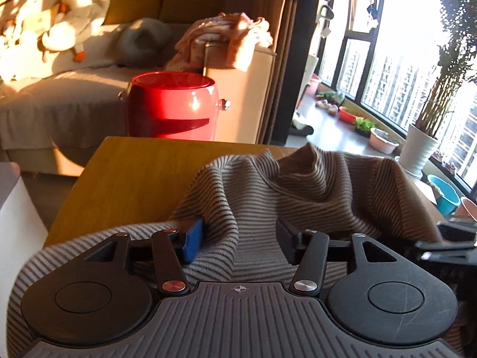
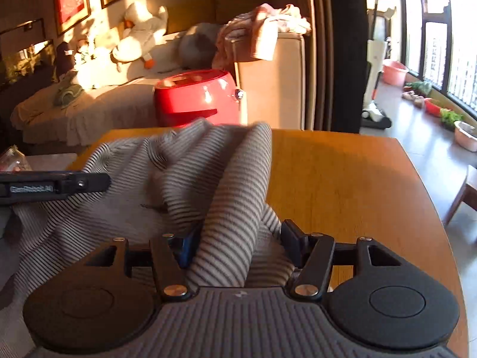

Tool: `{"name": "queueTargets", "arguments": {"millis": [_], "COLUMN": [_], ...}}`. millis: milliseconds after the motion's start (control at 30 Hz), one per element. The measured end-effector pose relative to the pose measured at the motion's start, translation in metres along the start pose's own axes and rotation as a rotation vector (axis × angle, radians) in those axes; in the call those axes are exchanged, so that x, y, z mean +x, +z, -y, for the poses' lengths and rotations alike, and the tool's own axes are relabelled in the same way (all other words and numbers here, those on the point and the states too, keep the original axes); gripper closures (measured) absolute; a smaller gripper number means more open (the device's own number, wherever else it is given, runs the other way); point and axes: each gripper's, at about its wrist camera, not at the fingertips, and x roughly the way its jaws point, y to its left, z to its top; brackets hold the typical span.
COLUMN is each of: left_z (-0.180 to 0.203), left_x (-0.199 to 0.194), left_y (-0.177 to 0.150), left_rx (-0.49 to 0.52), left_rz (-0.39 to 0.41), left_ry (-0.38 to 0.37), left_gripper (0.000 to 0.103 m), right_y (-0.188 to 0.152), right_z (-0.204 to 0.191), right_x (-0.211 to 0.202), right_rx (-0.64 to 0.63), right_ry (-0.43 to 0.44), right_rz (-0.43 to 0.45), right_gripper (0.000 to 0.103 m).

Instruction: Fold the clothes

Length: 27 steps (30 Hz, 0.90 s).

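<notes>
- The striped garment [image 1: 298, 185] lies bunched on the wooden table [image 1: 125, 179], grey-brown with thin dark stripes, its folds rising into a peak toward the far edge.
- In the left wrist view the cloth fills the space between the fingers of the left gripper [image 1: 238, 240] and runs back under its body; the jaws stand wide apart, the blue pad on one side and the black pad on the other, each touching or just beside fabric, with no pinch on it.
- In the right wrist view a thick rolled fold of the same garment [image 2: 226, 185] runs up between the fingers of the right gripper [image 2: 235, 243]; the jaws are spread, and the fold lies against the blue pad, while the black pad sits just beside the cloth edge. Whether the fold is squeezed cannot be told.
- The garment spreads to the left of the right gripper, leaving bare wood on its right.
- The left gripper's black side shows at the left edge of the right view, over the cloth.
- Beyond the table stands a red round container [image 1: 173, 104], then a sofa [image 1: 59, 101] with a white plush goose [image 1: 71, 21] and a heap of pink clothing [image 1: 226, 32].
- A potted plant [image 1: 423, 137] stands by the window.
</notes>
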Motion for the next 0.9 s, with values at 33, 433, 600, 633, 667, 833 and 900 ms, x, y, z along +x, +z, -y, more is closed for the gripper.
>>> {"name": "queueTargets", "arguments": {"millis": [33,433,600,633,667,833,900], "left_z": [0.0,0.024,0.028,0.027,0.027,0.025,0.02], "left_x": [-0.002,-0.043,-0.041,-0.041,-0.038,-0.021,-0.014], "left_y": [-0.002,-0.036,-0.029,-0.025,-0.021,-0.007,-0.005], "left_rx": [-0.003,0.024,0.024,0.02,0.018,0.011,0.011], "left_rz": [0.015,0.015,-0.025,-0.03,-0.04,-0.065,-0.065], "left_ry": [-0.005,-0.116,-0.091,-0.093,-0.088,-0.051,-0.019], "left_gripper": [0.044,0.022,0.021,0.021,0.019,0.022,0.034], "right_y": [-0.001,-0.049,-0.044,-0.038,-0.032,-0.003,-0.001], "right_z": [0.001,0.005,0.0,-0.003,-0.007,-0.023,-0.029], "right_x": [-0.005,-0.069,-0.076,-0.078,-0.079,-0.061,-0.046], "right_rx": [0.006,0.015,-0.008,-0.022,-0.035,-0.103,-0.158], "right_ry": [-0.014,-0.12,-0.146,-0.148,-0.149,-0.125,-0.119], "right_rz": [0.011,-0.02,-0.029,-0.008,0.012,0.037,0.002], "right_gripper": [0.046,0.044,0.044,0.043,0.04,0.023,0.025]}}
